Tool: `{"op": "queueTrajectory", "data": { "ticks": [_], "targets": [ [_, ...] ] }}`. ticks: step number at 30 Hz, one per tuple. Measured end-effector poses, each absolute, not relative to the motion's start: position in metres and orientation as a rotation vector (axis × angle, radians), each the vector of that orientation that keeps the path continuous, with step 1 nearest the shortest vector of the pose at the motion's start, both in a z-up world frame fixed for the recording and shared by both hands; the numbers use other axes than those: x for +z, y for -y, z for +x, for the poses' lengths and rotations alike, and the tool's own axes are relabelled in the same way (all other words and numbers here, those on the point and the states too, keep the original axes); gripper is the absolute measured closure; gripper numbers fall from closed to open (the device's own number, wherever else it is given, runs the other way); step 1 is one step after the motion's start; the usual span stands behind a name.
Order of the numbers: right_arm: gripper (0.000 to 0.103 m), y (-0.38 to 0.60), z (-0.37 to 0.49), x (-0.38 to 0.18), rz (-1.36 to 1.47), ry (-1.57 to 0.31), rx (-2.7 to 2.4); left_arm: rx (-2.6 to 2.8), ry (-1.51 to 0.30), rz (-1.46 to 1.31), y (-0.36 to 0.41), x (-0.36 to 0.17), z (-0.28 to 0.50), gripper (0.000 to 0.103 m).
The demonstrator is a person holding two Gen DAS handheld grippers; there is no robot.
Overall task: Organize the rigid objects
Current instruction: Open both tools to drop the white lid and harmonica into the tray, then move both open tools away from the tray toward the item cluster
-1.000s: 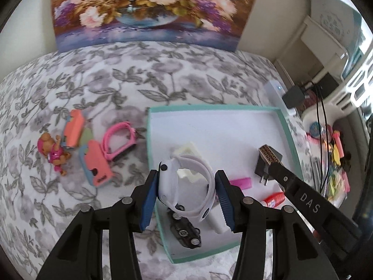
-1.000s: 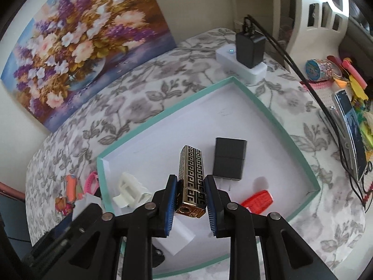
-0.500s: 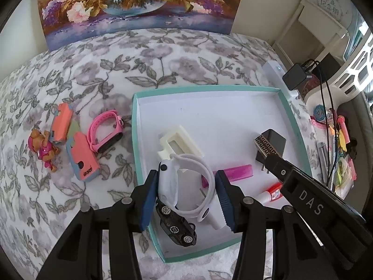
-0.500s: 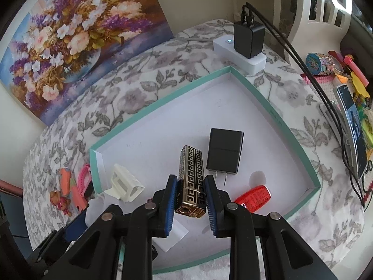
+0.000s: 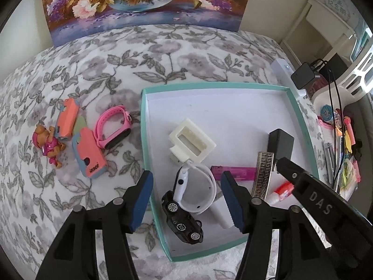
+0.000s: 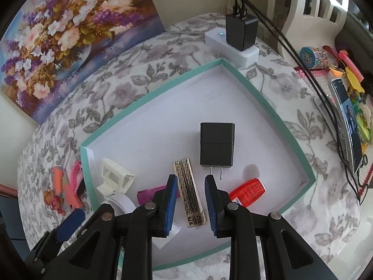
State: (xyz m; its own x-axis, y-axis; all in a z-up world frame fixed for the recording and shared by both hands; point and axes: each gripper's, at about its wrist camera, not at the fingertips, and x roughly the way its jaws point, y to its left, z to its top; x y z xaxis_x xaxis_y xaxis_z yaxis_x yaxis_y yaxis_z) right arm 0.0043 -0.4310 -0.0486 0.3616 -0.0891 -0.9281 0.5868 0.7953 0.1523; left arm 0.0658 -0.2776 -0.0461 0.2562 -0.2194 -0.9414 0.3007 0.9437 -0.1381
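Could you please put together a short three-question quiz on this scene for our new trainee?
1. True or false: the white smartwatch is clamped between the fingers of the left gripper.
2. Which item lies outside the teal box? A: black toy car. B: pink smartwatch. C: black charger.
3. In the right wrist view, what lies in line between the fingers of the right gripper?

Key
1. False. The fingers have just been opening and stand clear of the watch, which lies in the box.
2. B.
3. The gold patterned lighter.
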Motion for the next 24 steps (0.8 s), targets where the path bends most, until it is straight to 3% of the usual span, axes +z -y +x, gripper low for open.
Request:
{"op": "queueTrajectory", "data": {
  "ticks": [5, 7, 10, 12, 14, 16, 24],
  "targets": [
    [0.076, 0.429, 0.004, -0.041, 0.501, -1.11, -0.469, -0.332, -1.265, 0.047, 0.269, -0.043, 0.07, 0.04],
    [0.076, 0.427, 0.004, -0.037, 0.491, -1.1, -0.47, -0.312, -1.263, 0.026, 0.261, -0.042, 0.073, 0.027],
    [0.074, 0.422, 0.006, -0.035, 0.473, -1.099, -0.467, -0.279, -1.261, -0.014, 0.247, -0.041, 0.078, 0.025],
    [0.07, 0.419, 0.008, -0.036, 0.462, -1.108, -0.463, -0.242, -1.258, -0.037, 0.235, -0.041, 0.082, 0.025],
    [0.052, 0.416, 0.01, -0.037, 0.455, -1.114, -0.455, -0.209, -1.255, -0.046, 0.227, -0.041, 0.086, 0.02],
    [0.044, 0.412, 0.011, -0.037, 0.452, -1.113, -0.445, -0.176, -1.255, -0.065, 0.216, -0.041, 0.089, 0.017],
    [0.034, 0.396, 0.019, -0.036, 0.385, -1.129, -0.427, -0.068, -1.268, -0.141, 0.181, -0.045, 0.099, 0.015]
  ]
}}
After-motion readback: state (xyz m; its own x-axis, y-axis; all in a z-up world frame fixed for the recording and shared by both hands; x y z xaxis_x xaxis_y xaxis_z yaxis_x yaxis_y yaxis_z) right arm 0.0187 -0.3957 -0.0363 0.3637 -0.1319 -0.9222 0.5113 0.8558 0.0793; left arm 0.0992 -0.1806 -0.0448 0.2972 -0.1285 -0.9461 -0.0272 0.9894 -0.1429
